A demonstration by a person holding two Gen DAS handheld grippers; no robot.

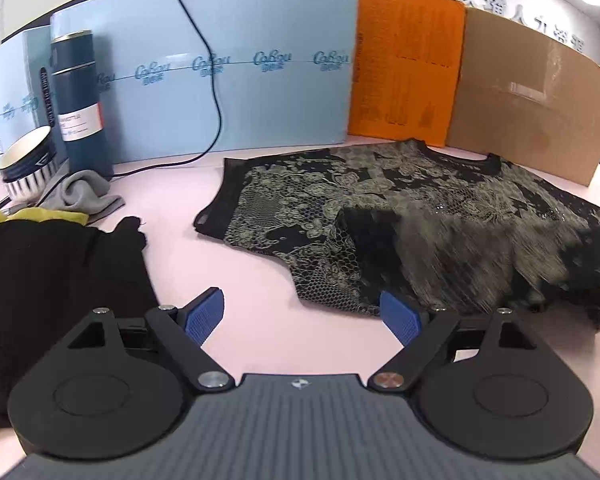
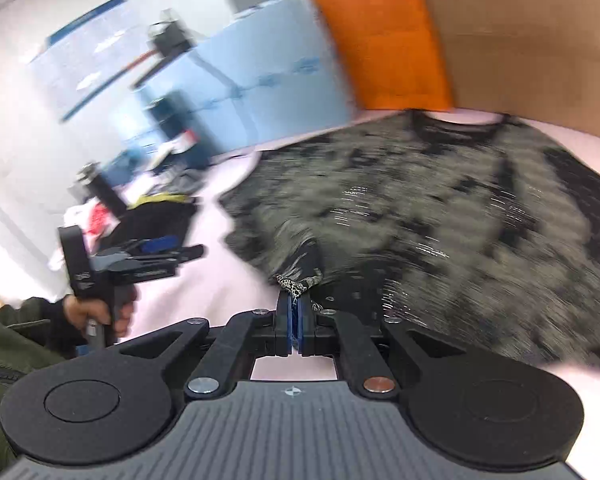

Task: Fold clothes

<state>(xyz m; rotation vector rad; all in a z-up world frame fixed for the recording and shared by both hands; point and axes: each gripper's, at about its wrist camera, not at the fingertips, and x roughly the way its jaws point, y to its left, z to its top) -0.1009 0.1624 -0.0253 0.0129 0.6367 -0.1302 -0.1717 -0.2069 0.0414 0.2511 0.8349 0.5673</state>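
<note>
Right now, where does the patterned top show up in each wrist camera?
Left wrist view: the patterned top lies spread on the pink table, right of centre, beyond the open left gripper.
Right wrist view: the top fills the centre and right, blurred, one corner pinched in the shut right gripper.
Shared landmark: the orange board standing behind the top's neckline.

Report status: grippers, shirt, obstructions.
Right gripper shut on shirt hem. Left gripper open, empty, over table. Black clothes heaped beside; nothing on shirt.
</note>
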